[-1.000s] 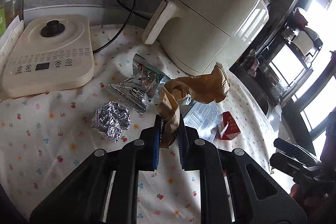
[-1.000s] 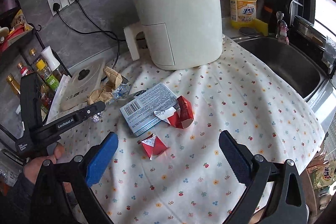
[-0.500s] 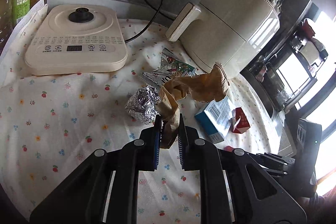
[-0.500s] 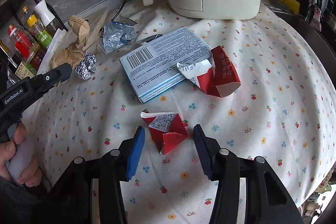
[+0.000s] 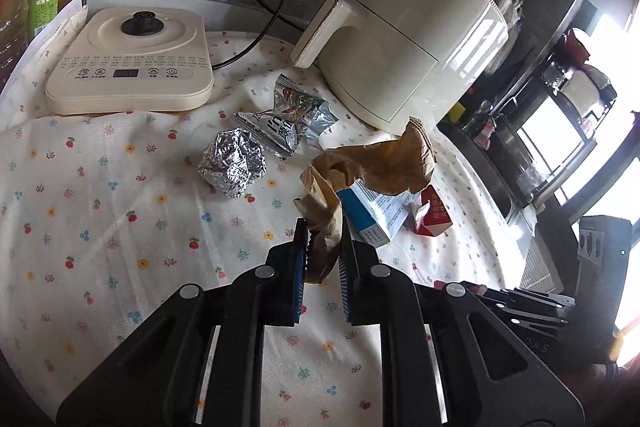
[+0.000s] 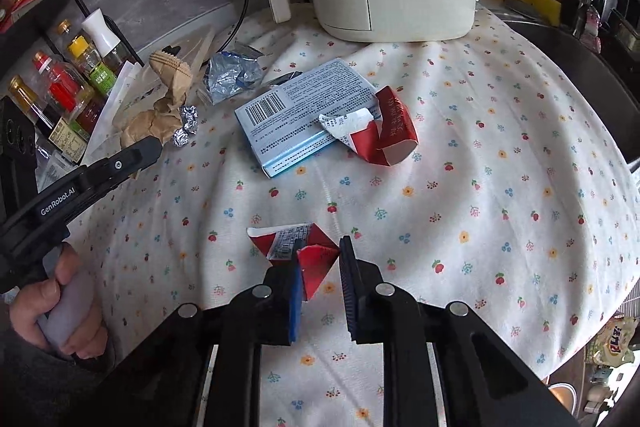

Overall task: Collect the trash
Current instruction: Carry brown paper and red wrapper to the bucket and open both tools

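My left tool (image 5: 323, 255) is closed on a crumpled brown paper bag (image 5: 372, 167); the lower tail of the bag is pinched between the blue pads, and its wide upper part covers a piece of the blue-and-white box (image 5: 370, 217) behind it. My right tool (image 6: 320, 277) has just been closing around a small torn red carton piece (image 6: 298, 247) that lies on the flowered tablecloth (image 6: 500, 167). The piece sits between the pads and both seem to press on it, but its near corner is hidden behind the left pad, so I cannot see how deep the grip is.

In the right wrist view the box (image 6: 296, 123) lies flat in the middle of the table, with a larger torn red carton (image 6: 388, 131) touching its right end. A foil ball (image 5: 232, 163) and a silver snack wrapper (image 5: 288, 119) lie near the air fryer (image 5: 412, 55); in the right view the foil is half hidden behind the brown bag. The fryer top is cut off there. The print on the wrappers is too small for me to read.
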`<state>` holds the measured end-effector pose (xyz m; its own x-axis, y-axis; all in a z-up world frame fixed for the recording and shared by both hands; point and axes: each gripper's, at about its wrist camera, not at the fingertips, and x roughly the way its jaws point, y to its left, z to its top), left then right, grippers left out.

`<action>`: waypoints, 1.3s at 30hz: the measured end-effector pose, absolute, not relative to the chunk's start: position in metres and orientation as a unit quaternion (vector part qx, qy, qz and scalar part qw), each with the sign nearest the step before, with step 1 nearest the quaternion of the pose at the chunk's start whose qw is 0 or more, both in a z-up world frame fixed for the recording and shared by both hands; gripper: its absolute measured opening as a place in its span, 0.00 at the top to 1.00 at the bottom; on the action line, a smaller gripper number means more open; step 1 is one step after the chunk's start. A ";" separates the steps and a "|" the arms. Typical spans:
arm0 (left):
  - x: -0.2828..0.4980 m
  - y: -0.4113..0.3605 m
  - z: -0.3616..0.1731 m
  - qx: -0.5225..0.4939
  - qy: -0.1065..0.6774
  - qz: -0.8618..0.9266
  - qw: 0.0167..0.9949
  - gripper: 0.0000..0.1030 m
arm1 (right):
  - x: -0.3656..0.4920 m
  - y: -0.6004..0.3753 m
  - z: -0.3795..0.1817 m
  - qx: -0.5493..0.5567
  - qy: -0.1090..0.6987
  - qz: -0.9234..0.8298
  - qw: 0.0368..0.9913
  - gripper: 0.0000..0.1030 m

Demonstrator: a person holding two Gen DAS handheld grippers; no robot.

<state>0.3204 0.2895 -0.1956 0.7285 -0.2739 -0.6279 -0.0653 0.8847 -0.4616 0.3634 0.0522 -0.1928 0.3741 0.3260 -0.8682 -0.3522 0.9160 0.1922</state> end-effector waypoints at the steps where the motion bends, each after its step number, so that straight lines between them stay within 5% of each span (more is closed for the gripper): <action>1: 0.317 0.283 -0.194 -0.231 0.364 -0.057 0.901 0.86 | 0.360 0.046 -0.190 -0.011 0.518 0.206 0.830 0.83; 21: 0.228 0.043 -0.173 -0.161 0.381 -0.108 0.904 0.85 | 0.242 -0.205 -0.163 0.047 0.489 0.162 0.856 0.83; 39: 0.179 -0.107 -0.227 -0.093 0.457 -0.204 0.861 0.85 | 0.159 -0.366 -0.207 0.111 0.509 0.050 0.852 0.83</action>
<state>0.1790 -0.1075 -0.2273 0.4989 -0.4365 -0.7487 0.2673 0.8993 -0.3462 0.1587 -0.3664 -0.2067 0.4765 0.1981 -0.8566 0.0275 0.9705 0.2397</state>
